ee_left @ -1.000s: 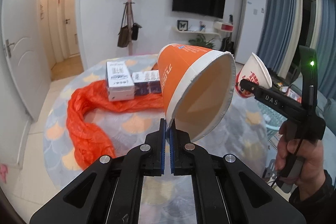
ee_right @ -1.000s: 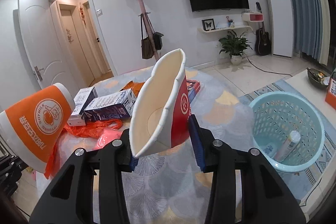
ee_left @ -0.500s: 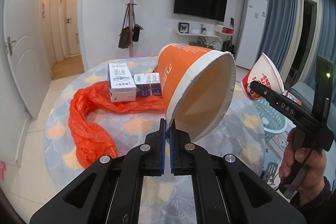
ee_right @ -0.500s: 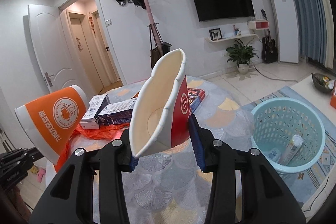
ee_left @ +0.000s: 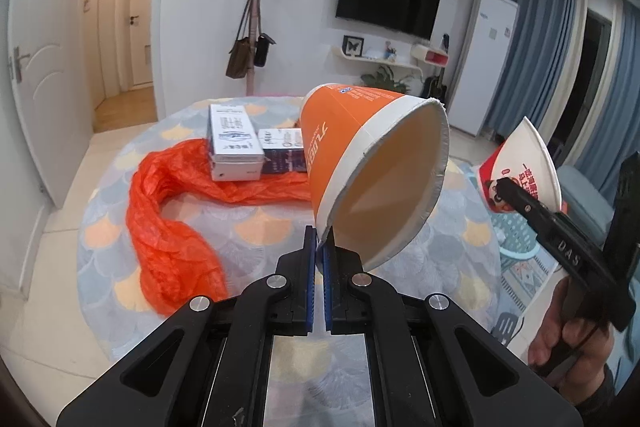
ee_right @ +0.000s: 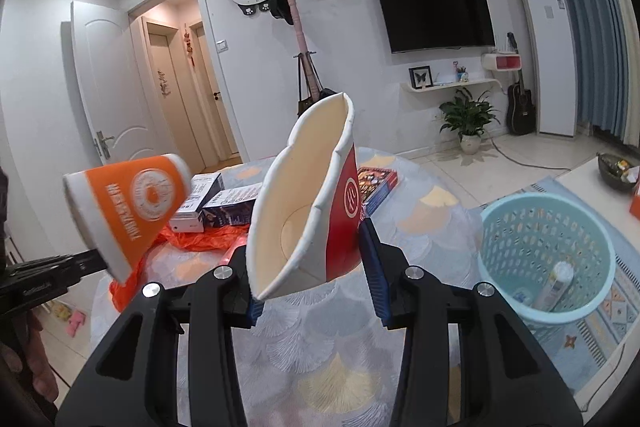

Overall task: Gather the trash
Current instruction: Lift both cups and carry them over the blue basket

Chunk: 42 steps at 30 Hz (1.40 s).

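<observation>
My left gripper (ee_left: 319, 251) is shut on the rim of a big orange paper cup (ee_left: 360, 155), which lies tilted above the round table (ee_left: 256, 223) with its mouth toward the camera. My right gripper (ee_right: 310, 255) is shut on a squashed red and white paper cup (ee_right: 316, 203), held upright above the table. In the right wrist view the orange paper cup (ee_right: 128, 203) hangs at the left. The red paper cup (ee_left: 520, 167) shows at the right of the left wrist view. A pale blue trash basket (ee_right: 548, 251) with a bottle inside stands on the floor to the right.
An orange plastic bag (ee_left: 168, 223) sprawls over the table's left side. Two cartons (ee_left: 234, 143) lie at the far side, and a flat colourful box (ee_right: 376, 183) lies near the far right edge. A low white table (ee_right: 608, 183) stands beyond the basket.
Both views have swung slightly. The right gripper with the red cup has drifted sideways, lower and farther right in the left wrist view. Both grips are unchanged.
</observation>
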Available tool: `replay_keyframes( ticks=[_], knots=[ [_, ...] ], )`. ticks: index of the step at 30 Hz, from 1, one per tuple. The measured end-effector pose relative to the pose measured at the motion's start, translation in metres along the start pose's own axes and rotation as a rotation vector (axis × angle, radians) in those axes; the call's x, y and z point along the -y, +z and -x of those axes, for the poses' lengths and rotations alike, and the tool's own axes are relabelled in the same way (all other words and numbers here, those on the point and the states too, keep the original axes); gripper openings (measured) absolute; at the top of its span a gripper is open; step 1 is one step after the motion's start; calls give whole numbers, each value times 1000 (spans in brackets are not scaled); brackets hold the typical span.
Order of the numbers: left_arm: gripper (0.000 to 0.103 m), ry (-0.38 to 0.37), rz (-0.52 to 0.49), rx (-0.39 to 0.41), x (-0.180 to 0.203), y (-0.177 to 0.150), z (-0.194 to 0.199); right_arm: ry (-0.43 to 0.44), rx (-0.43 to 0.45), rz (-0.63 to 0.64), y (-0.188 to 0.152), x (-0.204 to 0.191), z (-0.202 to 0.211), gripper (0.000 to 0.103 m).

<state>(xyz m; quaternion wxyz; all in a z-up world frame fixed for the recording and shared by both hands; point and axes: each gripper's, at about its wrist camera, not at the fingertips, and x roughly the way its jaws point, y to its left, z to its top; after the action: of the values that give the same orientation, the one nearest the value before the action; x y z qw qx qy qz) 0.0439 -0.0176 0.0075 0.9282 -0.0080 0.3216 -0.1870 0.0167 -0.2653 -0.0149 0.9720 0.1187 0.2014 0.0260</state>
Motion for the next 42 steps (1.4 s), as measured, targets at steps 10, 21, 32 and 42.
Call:
replay_keyframes(
  ticks=[10, 21, 32, 42],
  knots=[
    [1, 10, -21, 23, 12, 0, 10, 7, -31, -11, 4, 6, -21, 39],
    [1, -41, -58, 42, 35, 8, 7, -6, -25, 31, -2, -12, -23, 38],
    [1, -79, -20, 26, 34, 7, -1, -35, -66, 11, -7, -2, -29, 38],
    [1, -156, -68, 31, 75, 28, -17, -145, 20, 1, 10, 36, -2, 38]
  ],
)
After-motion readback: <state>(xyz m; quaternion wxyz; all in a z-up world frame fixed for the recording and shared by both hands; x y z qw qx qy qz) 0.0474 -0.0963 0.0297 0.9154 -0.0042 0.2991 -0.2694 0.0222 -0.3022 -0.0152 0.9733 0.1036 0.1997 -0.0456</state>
